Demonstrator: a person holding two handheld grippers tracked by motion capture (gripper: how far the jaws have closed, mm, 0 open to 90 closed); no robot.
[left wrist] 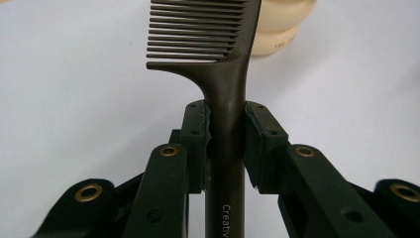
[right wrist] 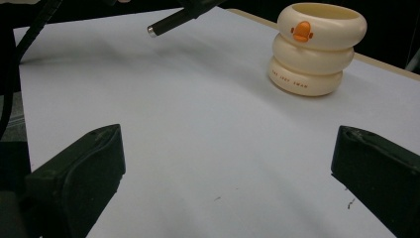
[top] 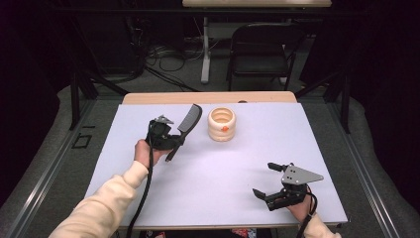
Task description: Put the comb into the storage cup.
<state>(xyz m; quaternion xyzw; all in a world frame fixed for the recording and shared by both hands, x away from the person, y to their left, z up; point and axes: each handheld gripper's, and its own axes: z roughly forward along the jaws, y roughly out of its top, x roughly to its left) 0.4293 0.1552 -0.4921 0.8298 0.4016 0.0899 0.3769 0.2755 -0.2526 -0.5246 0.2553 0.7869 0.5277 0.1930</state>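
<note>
white worktop [top: 208, 168] | left tongs [left wrist: 227, 130] clamped on comb [left wrist: 225, 74] handle, near cream holder [top: 221, 124] | right tongs [top: 265, 179] wide, empty

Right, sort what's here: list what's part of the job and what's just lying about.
In the job:
- comb, clamped in the left hand-held gripper
- cream holder, just beyond the comb

Just about:
- right hand-held gripper, open and idle
- folding chair
- floor cables

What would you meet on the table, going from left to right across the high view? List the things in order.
Left gripper shut on the black comb's handle → black comb → cream ringed holder with its orange mark → right gripper, fingers wide apart, holding nothing.
</note>
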